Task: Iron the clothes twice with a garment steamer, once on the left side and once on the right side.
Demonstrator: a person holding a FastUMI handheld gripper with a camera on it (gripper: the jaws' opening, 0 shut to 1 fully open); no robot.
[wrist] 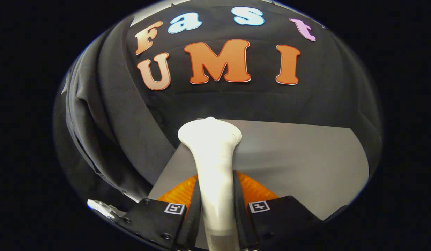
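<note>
the gripper was clamped on the white garment steamer, both fingers pressing its handle, head pointing ahead over the grey table. the dark garment hung just left, likely awaiting its first pass.

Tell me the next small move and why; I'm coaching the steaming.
Probably swing the steamer left toward the dark garment. The gripper is shut on its handle, and its head stands ahead of the fingers over the grey table, apart from the cloth.

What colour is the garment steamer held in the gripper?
White, the garment steamer, clamped between the gripper fingers in the gripper view.
</note>
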